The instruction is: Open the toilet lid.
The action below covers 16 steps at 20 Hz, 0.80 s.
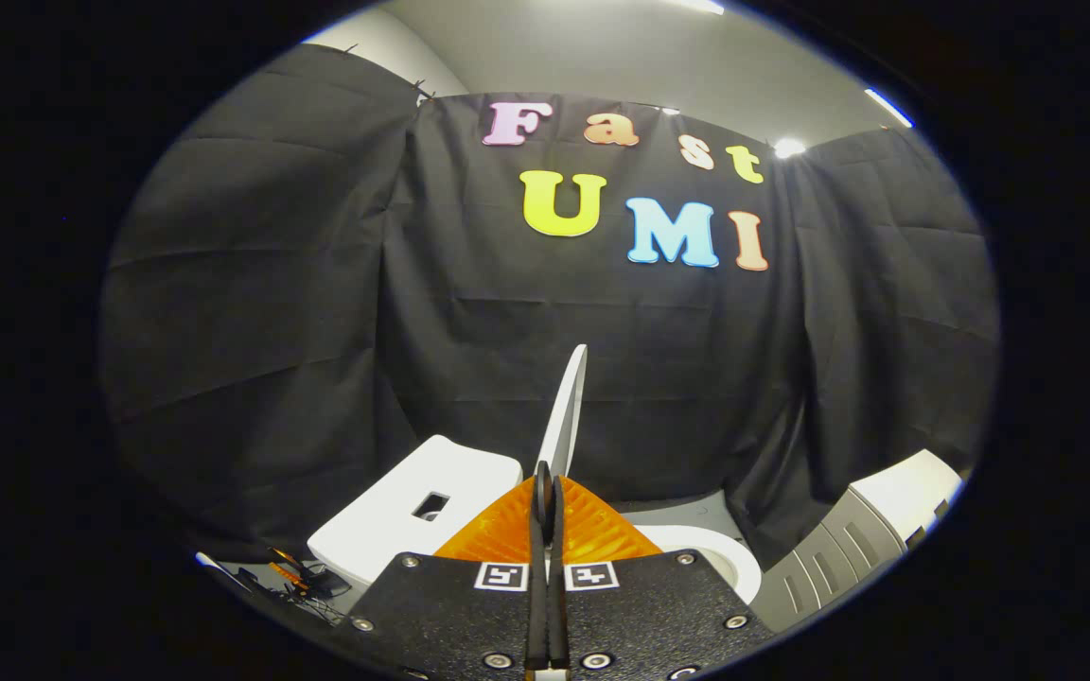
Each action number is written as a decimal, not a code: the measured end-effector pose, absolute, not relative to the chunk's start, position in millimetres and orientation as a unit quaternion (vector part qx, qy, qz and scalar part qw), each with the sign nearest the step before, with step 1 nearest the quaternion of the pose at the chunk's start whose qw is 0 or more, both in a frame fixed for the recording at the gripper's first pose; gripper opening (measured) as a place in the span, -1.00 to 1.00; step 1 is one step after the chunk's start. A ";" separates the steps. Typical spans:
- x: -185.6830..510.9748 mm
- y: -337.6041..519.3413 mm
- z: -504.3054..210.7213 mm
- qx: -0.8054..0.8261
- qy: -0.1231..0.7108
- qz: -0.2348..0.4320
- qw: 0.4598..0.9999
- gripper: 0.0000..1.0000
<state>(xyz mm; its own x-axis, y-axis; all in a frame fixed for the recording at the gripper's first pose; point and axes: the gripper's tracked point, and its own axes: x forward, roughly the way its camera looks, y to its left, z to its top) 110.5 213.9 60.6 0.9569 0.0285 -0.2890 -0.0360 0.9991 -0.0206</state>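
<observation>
The gripper (546,484) is showing at the lower middle of the frame as two flat black plates (441,615) with a fine grainy texture, lying side by side and widening toward the bottom. Round silver screws (498,659) are sitting along the plates' edges and corners. Two small square black-and-white markers (501,576) are sitting at the plates' inner upper corners, one on each side of the centre slit. Ahead of the plates, the two fingers (498,534) are forming a ribbed triangle tapering to a point, with dark rims along their inner edges. They are pressing on the thin edge of the toilet lid (566,416)
</observation>
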 end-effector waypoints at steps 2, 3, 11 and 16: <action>111.4 225.7 61.5 -0.026 0.144 0.028 0.989 -1.00; 112.6 228.5 61.0 -0.032 0.145 0.031 0.988 -1.00; 118.4 275.4 56.6 -0.052 0.153 0.083 0.983 -1.00; 120.3 300.0 54.2 -0.079 0.151 0.112 0.979 -1.00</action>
<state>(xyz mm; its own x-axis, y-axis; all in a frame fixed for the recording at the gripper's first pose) 120.3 300.0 54.2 0.9289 0.1957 -0.3143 -0.2434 0.9625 -0.1201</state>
